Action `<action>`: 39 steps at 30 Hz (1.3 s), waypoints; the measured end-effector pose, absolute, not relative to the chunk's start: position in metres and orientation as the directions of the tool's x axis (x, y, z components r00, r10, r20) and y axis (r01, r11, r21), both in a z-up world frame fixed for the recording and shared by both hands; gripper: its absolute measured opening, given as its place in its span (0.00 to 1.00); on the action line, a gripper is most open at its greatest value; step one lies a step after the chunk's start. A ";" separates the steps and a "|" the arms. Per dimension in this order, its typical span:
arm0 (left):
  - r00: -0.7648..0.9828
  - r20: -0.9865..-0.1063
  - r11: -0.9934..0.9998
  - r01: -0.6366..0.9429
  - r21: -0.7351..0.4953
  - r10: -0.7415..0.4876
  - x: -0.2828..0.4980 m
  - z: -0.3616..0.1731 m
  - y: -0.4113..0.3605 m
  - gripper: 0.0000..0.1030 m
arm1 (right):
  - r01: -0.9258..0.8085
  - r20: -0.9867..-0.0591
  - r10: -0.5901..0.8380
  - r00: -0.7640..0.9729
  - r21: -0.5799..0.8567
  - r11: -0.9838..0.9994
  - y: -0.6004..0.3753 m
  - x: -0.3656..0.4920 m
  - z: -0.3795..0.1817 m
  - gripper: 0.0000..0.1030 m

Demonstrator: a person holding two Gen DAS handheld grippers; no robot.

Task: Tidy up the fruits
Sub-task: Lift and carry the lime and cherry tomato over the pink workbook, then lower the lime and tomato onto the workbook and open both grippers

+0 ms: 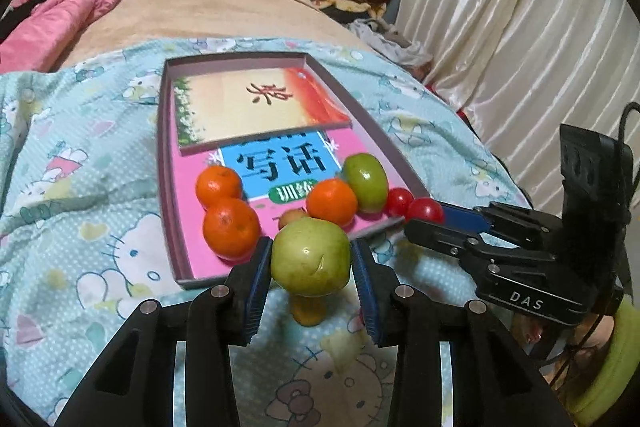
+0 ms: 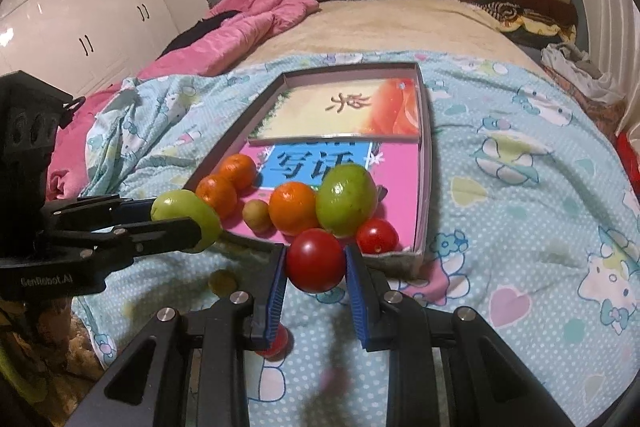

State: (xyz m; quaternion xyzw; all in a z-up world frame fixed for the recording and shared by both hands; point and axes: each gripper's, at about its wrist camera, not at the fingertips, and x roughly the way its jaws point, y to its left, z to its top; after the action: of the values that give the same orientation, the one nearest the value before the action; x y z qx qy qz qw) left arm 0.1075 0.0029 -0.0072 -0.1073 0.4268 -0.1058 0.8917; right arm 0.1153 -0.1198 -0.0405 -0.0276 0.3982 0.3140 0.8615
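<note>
Jaws: L gripper (image 1: 311, 259) clamps green fruit (image 1: 310, 257), R gripper (image 2: 315, 261) tomato (image 2: 315, 259) (both snug)

"DAS" marks the right gripper (image 1: 428, 213); "GenRobot.AI" marks the left gripper (image 2: 188, 223).

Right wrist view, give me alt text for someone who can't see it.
The right gripper holds a red tomato just short of a shallow box of oranges, a green fruit and another tomato on a bed; at left, the left gripper holds a green apple.

Black left claw (image 1: 311, 259) with blue ribbed pads (image 1: 256, 283), silver screws, white "DAS" lettering.
</note>
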 end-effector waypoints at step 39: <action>0.653 -0.729 0.969 0.029 -0.246 -0.205 0.148 -0.020 0.011 0.39 | -0.485 -0.665 0.442 0.602 0.136 0.864 -0.130 0.148 -0.031 0.28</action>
State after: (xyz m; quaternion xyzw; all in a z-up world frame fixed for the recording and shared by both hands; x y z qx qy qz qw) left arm 0.1478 0.0106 -0.0204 -0.1066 0.4114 -0.0647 0.9029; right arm 0.1478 -0.1300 -0.0313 -0.0293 0.3629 0.2590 0.8946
